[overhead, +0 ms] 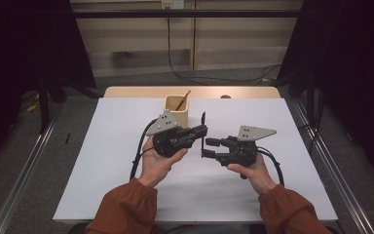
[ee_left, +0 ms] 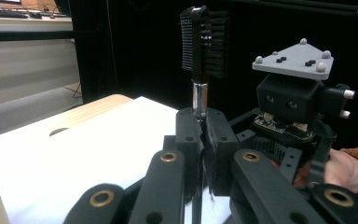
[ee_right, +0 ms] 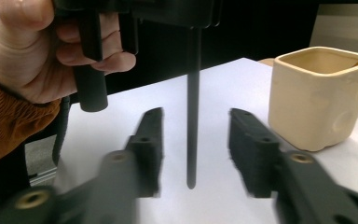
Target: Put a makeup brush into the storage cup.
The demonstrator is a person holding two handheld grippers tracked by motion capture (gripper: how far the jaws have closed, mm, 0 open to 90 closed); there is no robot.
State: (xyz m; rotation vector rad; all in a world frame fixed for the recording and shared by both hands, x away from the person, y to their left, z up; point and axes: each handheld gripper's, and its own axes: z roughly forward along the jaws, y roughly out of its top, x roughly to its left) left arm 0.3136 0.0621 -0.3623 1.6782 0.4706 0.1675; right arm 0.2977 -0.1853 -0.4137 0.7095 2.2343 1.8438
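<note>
White covering lies over the table [overhead: 126, 161], and behind it the room is dark, with a pale wall and a cable on the grey floor. As landmark I take the cup [overhead: 177, 108], a cream square cup standing near the far edge of the table, with a thin stick [overhead: 183, 100] leaning inside it. Just in front of the cup, and a little to its right, the 2 grippers meet above the middle of the table. The left gripper [overhead: 200, 130] has its jaws closed on a black brush [overhead: 203, 132], which stands upright. In the left gripper view the brush [ee_left: 200, 70] rises out of the closed jaws: first a shiny metal collar, then a black head with rows of bristles at the top. Its thin black handle hangs down below the left gripper, and the lower end is above the table, not touching it as far as I can see. The right gripper [overhead: 209, 147] is to the right of the cup and nearer to the person. Its 2 jaws are apart, 1 on each side of the handle, and in the right gripper view they do not touch the brush [ee_right: 193, 107]; the cup [ee_right: 319, 95] stands just behind them at the right side.
</note>
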